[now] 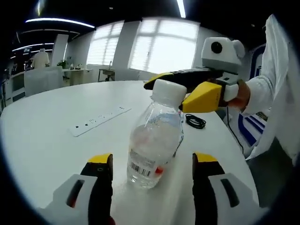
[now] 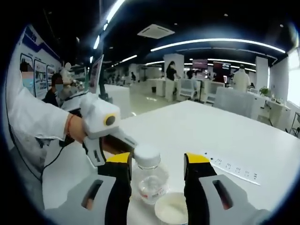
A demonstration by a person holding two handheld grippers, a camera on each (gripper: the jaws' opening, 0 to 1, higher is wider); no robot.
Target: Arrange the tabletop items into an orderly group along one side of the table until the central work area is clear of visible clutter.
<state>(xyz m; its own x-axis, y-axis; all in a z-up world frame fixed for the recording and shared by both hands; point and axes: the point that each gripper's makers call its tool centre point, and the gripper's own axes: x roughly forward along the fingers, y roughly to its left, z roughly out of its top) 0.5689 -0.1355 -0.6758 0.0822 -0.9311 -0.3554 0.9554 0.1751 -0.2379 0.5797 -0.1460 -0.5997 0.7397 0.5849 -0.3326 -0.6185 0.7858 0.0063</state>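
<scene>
In the left gripper view: left claw (image 1: 152,174) wide, one black, yellow-tipped jaw on each side of a clear bottle (image 1: 154,145), apart from it on both sides. Bottle standing on the white table (image 1: 42,140) near its front edge, leaning to the right in this view; white cap (image 1: 167,92) on top, label (image 1: 143,166) with a barcode low on the body. Hard to tell through the clear plastic how much is inside. Reaching in from the right at cap height, the other tool, held by a hand (image 1: 242,95) in a white sleeve (image 1: 276,70); one black jaw behind the cap, one yellow jaw just to its right. Farther back on the table, a flat white power strip (image 1: 98,119) to the left of the bottle and a small coil of black cable (image 1: 195,122) to its right, both well apart from it.

In the right gripper view: right claw (image 2: 157,169) partly open, astride the bottle's top, cap nearer the left jaw; cannot tell whether either jaw touches it, no firm grip seen. Just beside the bottle's base, low between the jaws, a small white round cup (image 2: 171,209). Left tool coming in from the left, low beside the bottle. Power strip lying to the right, apart from the bottle. Beyond the table, a wide bright room with desks and people far off.
</scene>
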